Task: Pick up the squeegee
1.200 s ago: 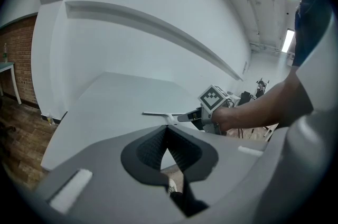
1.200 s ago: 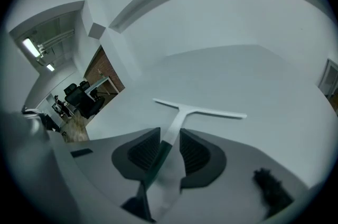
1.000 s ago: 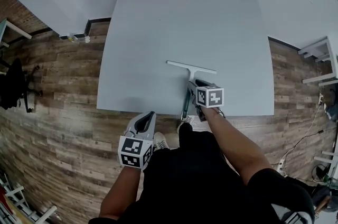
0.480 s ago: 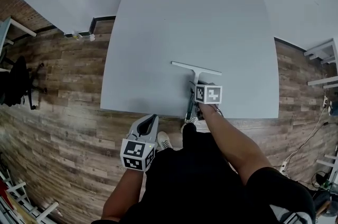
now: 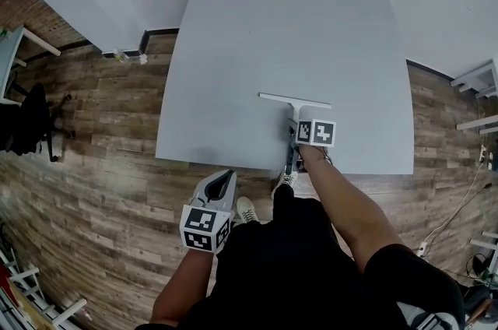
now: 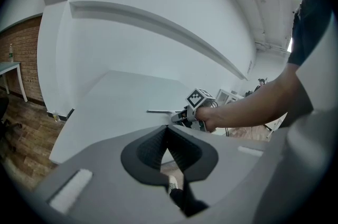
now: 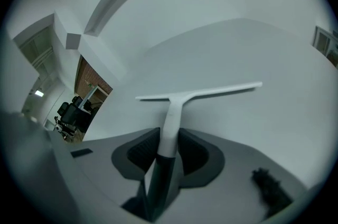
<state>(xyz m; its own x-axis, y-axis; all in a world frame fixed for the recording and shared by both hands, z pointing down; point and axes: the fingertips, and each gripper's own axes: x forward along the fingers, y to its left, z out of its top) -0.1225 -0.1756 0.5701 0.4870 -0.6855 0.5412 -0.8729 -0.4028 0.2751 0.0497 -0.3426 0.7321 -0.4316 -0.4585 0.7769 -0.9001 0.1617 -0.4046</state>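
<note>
A white squeegee lies near the front edge of the grey table, blade across and handle toward me. The handle's dark end sticks out past the edge. My right gripper points steeply down over the handle. In the right gripper view the white handle runs between the two pads of this gripper. Its jaws are closing and the pads sit against the handle's sides. My left gripper hangs below the table's front edge, over the floor, shut with nothing in it. From there the squeegee shows as a thin line.
Wood floor surrounds the table. A black chair and a white desk stand at the far left. White shelving and cables are at the right. A white wall lies beyond the table.
My right gripper has sunk a little onto the squeegee's handle and rolled slightly. The left gripper has kept its place.
</note>
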